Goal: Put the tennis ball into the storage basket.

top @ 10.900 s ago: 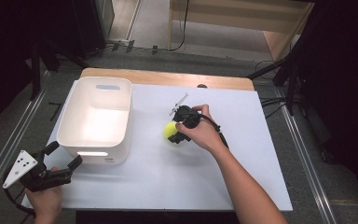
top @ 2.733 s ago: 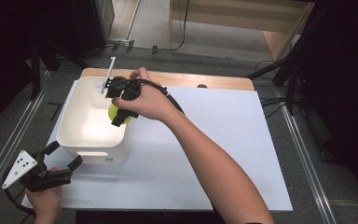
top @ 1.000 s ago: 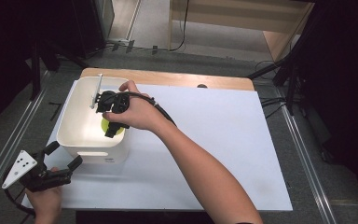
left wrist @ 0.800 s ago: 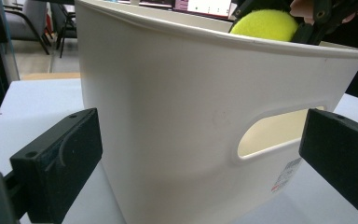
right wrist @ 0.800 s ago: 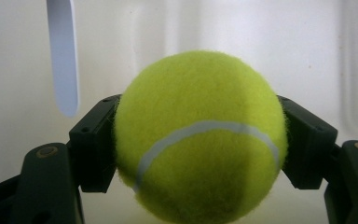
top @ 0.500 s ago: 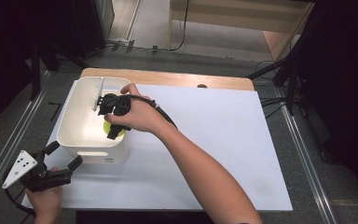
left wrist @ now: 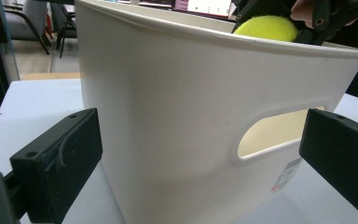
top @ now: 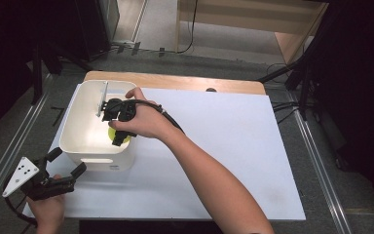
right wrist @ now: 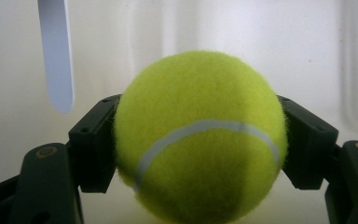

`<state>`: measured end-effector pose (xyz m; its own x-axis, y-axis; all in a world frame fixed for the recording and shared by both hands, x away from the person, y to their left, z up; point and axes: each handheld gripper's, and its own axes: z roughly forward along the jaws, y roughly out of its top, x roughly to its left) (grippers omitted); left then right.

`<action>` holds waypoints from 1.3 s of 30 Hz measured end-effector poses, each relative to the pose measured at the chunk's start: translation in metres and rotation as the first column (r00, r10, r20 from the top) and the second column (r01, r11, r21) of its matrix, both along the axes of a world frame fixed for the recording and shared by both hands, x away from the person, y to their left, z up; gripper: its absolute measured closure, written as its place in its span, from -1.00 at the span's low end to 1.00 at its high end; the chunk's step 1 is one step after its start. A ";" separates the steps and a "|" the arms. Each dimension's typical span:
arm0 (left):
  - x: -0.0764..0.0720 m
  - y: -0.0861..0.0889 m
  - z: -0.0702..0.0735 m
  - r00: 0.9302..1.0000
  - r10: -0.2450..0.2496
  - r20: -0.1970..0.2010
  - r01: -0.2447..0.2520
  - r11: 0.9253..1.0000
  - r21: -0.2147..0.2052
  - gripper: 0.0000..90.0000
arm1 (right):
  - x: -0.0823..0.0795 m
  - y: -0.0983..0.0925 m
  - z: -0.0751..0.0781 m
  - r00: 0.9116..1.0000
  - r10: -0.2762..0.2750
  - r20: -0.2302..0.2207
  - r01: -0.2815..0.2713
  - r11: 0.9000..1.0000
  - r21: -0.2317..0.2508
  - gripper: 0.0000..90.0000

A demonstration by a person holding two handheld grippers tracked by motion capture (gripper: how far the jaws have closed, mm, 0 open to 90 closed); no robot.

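Note:
A yellow-green tennis ball (top: pixel 113 134) sits between the jaws of my right gripper (top: pixel 118 137), which is shut on it and points down into the white bin (top: pixel 72 127). In the right gripper view both black pads press the sides of the tennis ball (right wrist: pixel 200 140), with the bin's pale inside behind it. At the table's front left corner my left gripper (top: pixel 68 161) lies open, its jaws facing the bin's front wall (left wrist: pixel 168 116) with its handle slot. Over the rim there, the ball (left wrist: pixel 265 28) shows in the other gripper.
The bin stands at the back left of a white table sheet (top: pixel 233 136), with a wooden strip (top: pixel 175 83) along the far edge. The right gripper's black cable (top: pixel 168 117) trails along the forearm. Metal rails (top: pixel 9 146) run along both sides of the table.
The right gripper has carried the ball from the middle of the table to over the bin and down into it. Over the last second it has held still. The left gripper has not moved.

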<state>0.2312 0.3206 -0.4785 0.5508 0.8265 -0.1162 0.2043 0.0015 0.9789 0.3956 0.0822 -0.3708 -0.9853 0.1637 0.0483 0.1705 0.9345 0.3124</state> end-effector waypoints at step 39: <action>0.001 -0.001 0.000 1.000 0.001 0.000 -0.001 1.000 0.002 -1.00 | -0.007 -0.051 0.024 0.992 -0.101 0.072 0.091 0.988 0.127 -1.00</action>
<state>0.2318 0.3195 -0.4787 0.5499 0.8274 -0.1142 0.2042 -0.0006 0.9789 0.3887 0.0309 -0.3466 -0.9668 0.2554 -0.0024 0.2283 0.8684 0.4401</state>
